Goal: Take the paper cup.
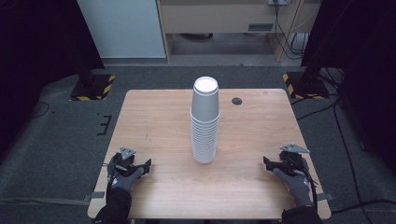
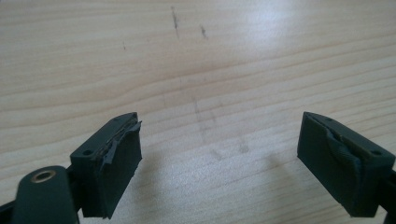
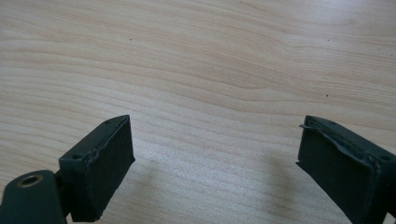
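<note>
A tall stack of white paper cups (image 1: 205,121) stands upright in the middle of the wooden table (image 1: 163,112). My left gripper (image 1: 140,166) rests low near the table's front left corner, held by a gloved hand, well left of the stack. Its jaws stand wide apart over bare wood, with nothing between the pads (image 2: 116,163). My right gripper (image 1: 270,164) sits near the front right corner, to the right of the stack. It too is open, and its pads (image 3: 107,163) frame only wood grain.
A small dark round hole (image 1: 237,101) lies in the tabletop behind and right of the stack. Black stands with yellow-black striped bases (image 1: 91,86) flank the table's far corners. Cables run over the grey floor at the right.
</note>
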A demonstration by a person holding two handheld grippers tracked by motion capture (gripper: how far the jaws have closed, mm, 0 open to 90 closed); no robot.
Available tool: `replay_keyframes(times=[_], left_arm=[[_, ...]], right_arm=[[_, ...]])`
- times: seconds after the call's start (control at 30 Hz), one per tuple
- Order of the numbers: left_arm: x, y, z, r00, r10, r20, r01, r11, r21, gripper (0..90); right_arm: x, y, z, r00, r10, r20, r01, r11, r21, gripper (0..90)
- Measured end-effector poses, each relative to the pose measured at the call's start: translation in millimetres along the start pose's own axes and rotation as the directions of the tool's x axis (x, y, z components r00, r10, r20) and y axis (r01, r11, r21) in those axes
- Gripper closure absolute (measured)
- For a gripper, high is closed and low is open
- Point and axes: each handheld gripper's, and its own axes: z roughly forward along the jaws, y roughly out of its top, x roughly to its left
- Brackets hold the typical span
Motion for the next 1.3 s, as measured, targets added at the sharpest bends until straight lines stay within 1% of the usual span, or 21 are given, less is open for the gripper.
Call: replay_keyframes(times=[0.1, 0.17, 0.33, 0.43, 0.47, 0.5, 0.6, 0.7, 0.8, 0.87, 0.93, 0.97, 1.0, 1.2, 1.3], left_arm=[[-1.8, 1.4, -3.3, 1.0, -0.004, 0.008, 0.005, 0.9996, -0.026, 13.0], [-2.8, 1.9, -5.1, 0.9999, -0.001, 0.014, 0.001, 0.9995, -0.033, 13.1], [-3.7, 3.6, -10.8, 0.9998, -0.001, 0.021, 0.002, 0.9984, -0.056, 14.0], [-5.0, 5.2, -14.5, 0.9996, 0.007, 0.029, -0.005, 0.997, -0.077, 14.2], [-5.6, 5.5, -16.5, 0.9994, 0.012, 0.032, -0.009, 0.9964, -0.084, 14.4], [-5.6, 5.5, -16.5, 0.9994, 0.012, 0.032, -0.009, 0.9964, -0.084, 14.4], [-6.1, 6.3, -19.7, 0.9994, 0.012, 0.034, -0.008, 0.9946, -0.103, 14.4], [-6.5, 7.7, -22.7, 0.9992, 0.009, 0.038, -0.004, 0.9929, -0.119, 14.5], [-8.2, 8.2, -23.7, 0.9991, 0.01, 0.042, -0.005, 0.9926, -0.121, 14.5], [-9.9, 8.8, -24.7, 0.9988, 0.018, 0.046, -0.013, 0.9928, -0.119, 14.9], [-11.3, 9.7, -25.5, 0.9984, 0.024, 0.051, -0.017, 0.9917, -0.127, 15.1], [-12.5, 10.5, -26.4, 0.998, 0.034, 0.053, -0.026, 0.9905, -0.135, 15.2], [-13.1, 10.8, -26.9, 0.9978, 0.038, 0.054, -0.03, 0.9902, -0.136, 15.4], [-17.4, 12.0, -28.7, 0.9963, 0.053, 0.068, -0.042, 0.9883, -0.147, 15.6], [-18.3, 12.8, -30.0, 0.9963, 0.047, 0.072, -0.035, 0.9868, -0.158, 15.5]], right_arm=[[0.5, 0.7, -1.6, 1.0, 0.002, -0.004, -0.002, 1.0, -0.009, 10.8], [1.4, 1.8, -3.6, 0.9999, 0.0, -0.012, 0.0, 1.0, -0.019, 10.8], [5.2, 4.5, -8.3, 0.9999, -0.014, -0.009, 0.013, 0.999, -0.043, 10.9], [7.8, 6.7, -11.5, 0.9999, -0.011, -0.013, 0.01, 0.999, -0.053, 11.0], [9.1, 8.6, -14.3, 0.9997, -0.017, -0.017, 0.016, 0.997, -0.07, 11.0], [9.1, 8.6, -14.3, 0.9997, -0.017, -0.017, 0.016, 0.997, -0.07, 11.0], [10.6, 11.0, -18.4, 0.9996, -0.016, -0.021, 0.014, 0.996, -0.089, 11.3], [10.1, 13.4, -21.6, 0.9994, -0.003, -0.033, -0.001, 0.995, -0.102, 11.3], [9.9, 16.1, -25.7, 0.9991, 0.004, -0.043, -0.009, 0.992, -0.126, 11.6], [9.7, 18.4, -30.0, 0.9986, 0.012, -0.051, -0.019, 0.989, -0.145, 11.9], [10.1, 20.8, -34.2, 0.9981, 0.011, -0.061, -0.021, 0.986, -0.163, 12.3], [10.6, 21.4, -35.2, 0.998, 0.013, -0.062, -0.023, 0.986, -0.165, 12.5], [11.4, 23.5, -37.9, 0.9974, 0.003, -0.071, -0.016, 0.984, -0.177, 12.6], [17.7, 31.7, -47.5, 0.9948, -0.01, -0.101, -0.012, 0.975, -0.221, 12.9], [22.2, 34.3, -50.8, 0.9934, -0.018, -0.113, -0.009, 0.972, -0.234, 13.0]])
